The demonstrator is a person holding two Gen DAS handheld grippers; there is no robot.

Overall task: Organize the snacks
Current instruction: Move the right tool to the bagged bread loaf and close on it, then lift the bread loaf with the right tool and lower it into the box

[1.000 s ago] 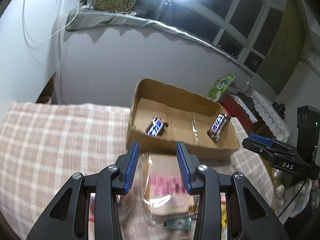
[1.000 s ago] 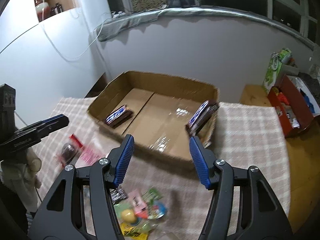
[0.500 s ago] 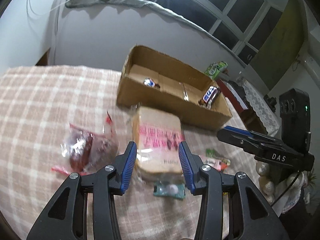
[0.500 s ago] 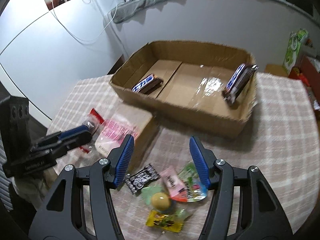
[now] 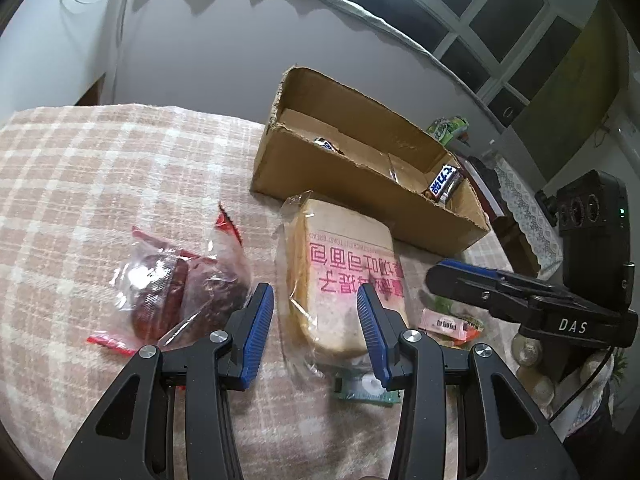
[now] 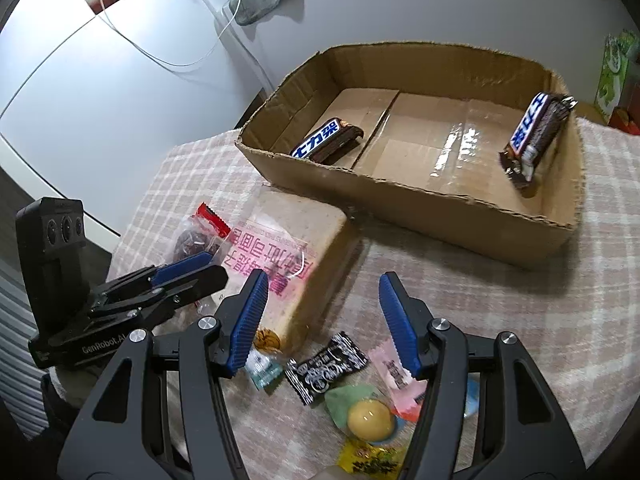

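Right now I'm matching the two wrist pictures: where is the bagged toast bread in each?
Left wrist: bagged toast bread centre, between the left gripper's fingers.
Right wrist: left of centre, beyond the right gripper's left finger.
Shared landmark: cardboard box just behind it.

Matt corrugated cardboard box (image 6: 420, 208), woven plaid cloth (image 5: 100, 184), glossy plastic-wrapped bread (image 5: 344, 272).

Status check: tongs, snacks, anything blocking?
Both tongs open, empty. Bread pack beside box; two bars inside. Loose candies under right tongs.
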